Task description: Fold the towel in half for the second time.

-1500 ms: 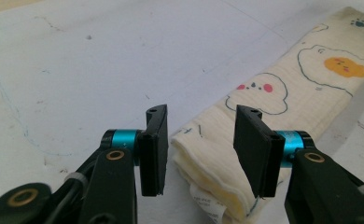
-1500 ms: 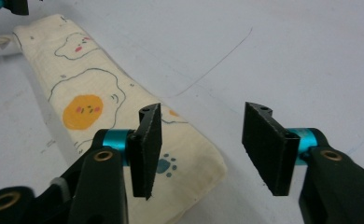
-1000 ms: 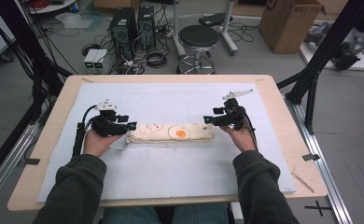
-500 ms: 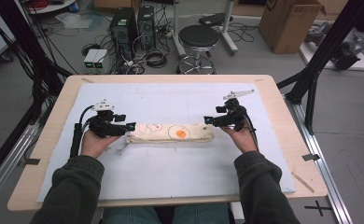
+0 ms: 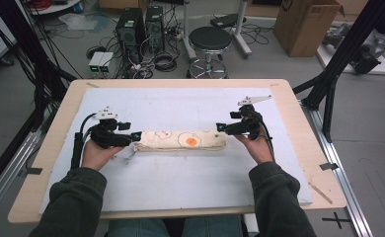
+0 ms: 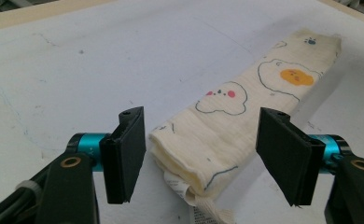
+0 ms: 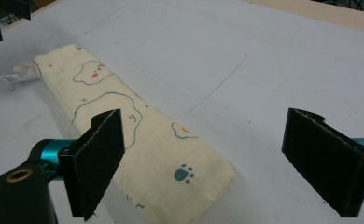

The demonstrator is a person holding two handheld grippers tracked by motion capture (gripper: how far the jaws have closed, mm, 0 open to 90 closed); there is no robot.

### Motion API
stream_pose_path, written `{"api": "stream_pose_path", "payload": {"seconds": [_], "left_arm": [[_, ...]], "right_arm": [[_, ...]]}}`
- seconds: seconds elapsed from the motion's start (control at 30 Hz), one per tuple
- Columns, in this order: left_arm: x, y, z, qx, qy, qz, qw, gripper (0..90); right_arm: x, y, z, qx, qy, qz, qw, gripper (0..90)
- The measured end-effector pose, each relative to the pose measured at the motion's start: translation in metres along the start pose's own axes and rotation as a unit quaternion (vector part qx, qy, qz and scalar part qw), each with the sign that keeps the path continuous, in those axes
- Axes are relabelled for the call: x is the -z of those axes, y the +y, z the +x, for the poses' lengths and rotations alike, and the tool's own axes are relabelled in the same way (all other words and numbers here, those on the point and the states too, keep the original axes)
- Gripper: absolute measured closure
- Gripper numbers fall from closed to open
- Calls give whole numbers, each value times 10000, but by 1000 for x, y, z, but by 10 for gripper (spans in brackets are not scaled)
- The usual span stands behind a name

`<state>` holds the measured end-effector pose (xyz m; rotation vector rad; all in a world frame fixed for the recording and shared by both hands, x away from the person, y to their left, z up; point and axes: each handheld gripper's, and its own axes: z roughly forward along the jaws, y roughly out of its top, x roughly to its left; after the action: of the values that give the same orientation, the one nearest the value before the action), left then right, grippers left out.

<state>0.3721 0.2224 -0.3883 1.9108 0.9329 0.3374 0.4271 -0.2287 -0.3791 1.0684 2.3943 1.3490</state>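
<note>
One wooden table [image 5: 299, 148] under a pale blue sheet [image 5: 180, 182]. One cream folded cloth [image 5: 180, 141], rolled into a long narrow bundle, printed with a fried egg, clouds and a paw, lies mid-sheet, white label at its left end. Two black two-jaw grippers: left gripper [image 6: 201, 154] spread around the cloth's left end, right gripper [image 7: 217, 156] spread at its right end, one jaw over the cloth.

No legible text; care tag [image 6: 199, 215] on folded cloth [image 6: 245, 121] too blurred.

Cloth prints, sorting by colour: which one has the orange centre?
The fried-egg print on the folded cloth; the cloud print beside it has pink cheeks.
</note>
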Motion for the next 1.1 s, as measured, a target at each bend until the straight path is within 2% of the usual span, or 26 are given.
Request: {"api": "stream_pose_path", "payload": {"seconds": [0.23,0.7,1.1], "left_arm": [[6,0,-4,-68,16,24,10000,317],[21,0,-16,-223,-5,-107,9997,308],[36,-11,-16,-174,44,-199,9996,302]], "right_arm": [[6,0,3,25,36,-51,10000,125],[27,0,14,157,22,-237,9996,123],[34,-2,20,244,41,-206,9995,122]]}}
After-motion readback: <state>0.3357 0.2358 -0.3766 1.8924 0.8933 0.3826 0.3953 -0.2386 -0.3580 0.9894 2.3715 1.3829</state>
